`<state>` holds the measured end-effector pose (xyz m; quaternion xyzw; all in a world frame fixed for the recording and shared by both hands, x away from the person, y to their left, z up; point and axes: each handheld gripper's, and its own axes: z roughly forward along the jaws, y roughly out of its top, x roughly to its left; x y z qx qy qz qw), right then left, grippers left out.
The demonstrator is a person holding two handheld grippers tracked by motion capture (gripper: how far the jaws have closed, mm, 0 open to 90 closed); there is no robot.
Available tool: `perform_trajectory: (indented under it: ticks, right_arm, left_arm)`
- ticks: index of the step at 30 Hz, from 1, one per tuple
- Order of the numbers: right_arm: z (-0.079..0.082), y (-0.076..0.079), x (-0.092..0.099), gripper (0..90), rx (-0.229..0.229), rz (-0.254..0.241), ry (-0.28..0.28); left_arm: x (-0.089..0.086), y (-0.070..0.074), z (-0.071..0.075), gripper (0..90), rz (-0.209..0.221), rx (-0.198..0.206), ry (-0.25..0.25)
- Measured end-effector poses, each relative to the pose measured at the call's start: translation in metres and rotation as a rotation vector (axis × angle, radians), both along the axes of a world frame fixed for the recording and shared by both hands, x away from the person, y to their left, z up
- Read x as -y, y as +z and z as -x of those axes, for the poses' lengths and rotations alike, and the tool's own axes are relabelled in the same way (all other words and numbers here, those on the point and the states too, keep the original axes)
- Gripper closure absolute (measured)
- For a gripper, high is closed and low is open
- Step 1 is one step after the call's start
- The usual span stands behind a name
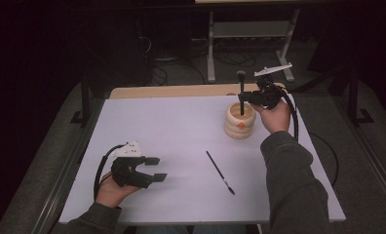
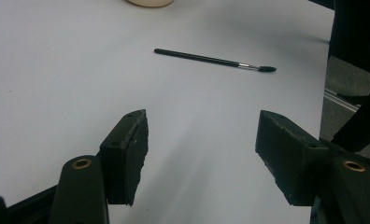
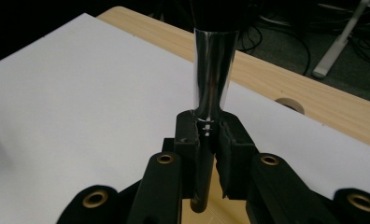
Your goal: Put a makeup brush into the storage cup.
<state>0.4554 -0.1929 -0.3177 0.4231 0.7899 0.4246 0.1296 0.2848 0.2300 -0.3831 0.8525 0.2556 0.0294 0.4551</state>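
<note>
Brushes: two; one upright (image 1: 241, 92) over wooden holder (image 1: 240, 122), one flat (image 1: 220, 172) mid-bench.
Right tongs (image 1: 249, 97): clamped on upright brush.
Left tongs (image 1: 154, 168): apart, empty.
Bench (image 1: 171, 126): wide bare centre.

The room is dim, its far side almost black. A white sheet (image 1: 171, 146) covers the table, leaving a strip of pale wooden tabletop (image 1: 181, 90) bare along the far edge. Beyond stands a grey metal frame (image 1: 249, 34) on a dark grey floor (image 1: 49, 161), with black cables (image 1: 162, 73) lying loose around it.
</note>
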Motion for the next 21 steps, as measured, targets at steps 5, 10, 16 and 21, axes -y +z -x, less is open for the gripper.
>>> perform_trajectory:
  ticks: [5, 10, 16, 21]
  right_arm:
    - [0.000, -0.006, -0.002, 78.4, 0.001, 0.013, -0.007]
    - [0.000, -0.008, 0.000, 78.4, 0.003, 0.018, -0.015]
    - [0.001, -0.013, 0.000, 78.4, 0.003, 0.024, -0.023]
    - [0.000, -0.014, -0.001, 78.4, 0.000, 0.026, -0.025]
  left_arm:
    - [-0.001, 0.000, -0.001, 34.2, 0.003, 0.001, 0.003]
    - [-0.001, 0.000, -0.001, 34.2, 0.000, -0.001, 0.003]
    - [-0.001, 0.000, -0.001, 34.2, 0.002, 0.000, 0.004]
    - [-0.001, -0.001, -0.001, 34.2, -0.002, 0.000, 0.002]
